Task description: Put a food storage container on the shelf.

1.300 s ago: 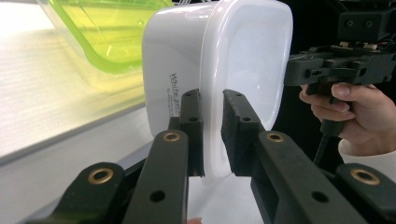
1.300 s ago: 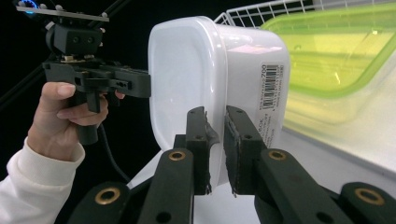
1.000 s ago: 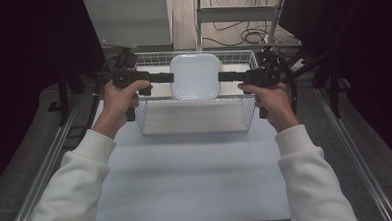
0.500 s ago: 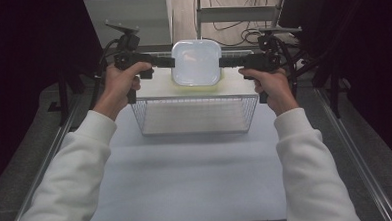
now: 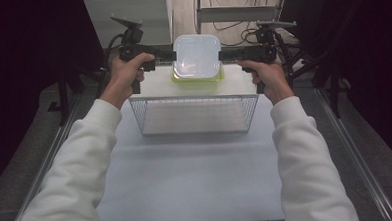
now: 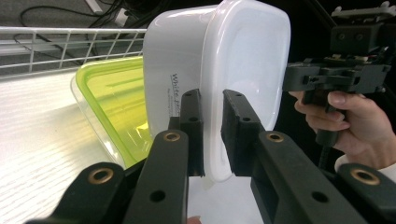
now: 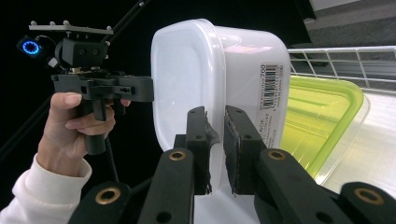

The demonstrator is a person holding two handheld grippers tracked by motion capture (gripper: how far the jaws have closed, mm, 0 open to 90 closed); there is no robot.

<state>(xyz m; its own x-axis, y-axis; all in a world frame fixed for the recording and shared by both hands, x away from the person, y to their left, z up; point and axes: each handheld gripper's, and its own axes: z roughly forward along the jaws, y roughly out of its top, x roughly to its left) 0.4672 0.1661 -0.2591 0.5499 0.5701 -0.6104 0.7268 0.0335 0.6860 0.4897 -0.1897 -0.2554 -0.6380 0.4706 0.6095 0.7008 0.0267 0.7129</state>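
Observation:
A white plastic box with a lid [image 5: 196, 56] hangs in the air between both grippers. My left gripper [image 5: 170, 55] is shut on its left rim and my right gripper [image 5: 222, 54] on its right rim. In the left gripper view the jaws [image 6: 212, 98] pinch the lid edge of the white box [image 6: 243, 60]. The right gripper view shows the same pinch [image 7: 215, 114] on the opposite edge of the box [image 7: 187, 79]. Just under the white box, a clear box with a yellow-green lid [image 5: 197, 76] lies at the far end of a wire basket [image 5: 194, 115].
The wire basket stands on the white table [image 5: 187, 181], and its far wall [image 6: 70, 42] rises behind the green-lidded box [image 6: 116, 102]. Dark stands and cables [image 5: 240, 26] crowd the space beyond the table's far edge. Metal rails [image 5: 351, 154] run along both sides.
Both grippers have carried the white box up and toward the far side of the basket. The green-lidded box beneath it has come into sight.

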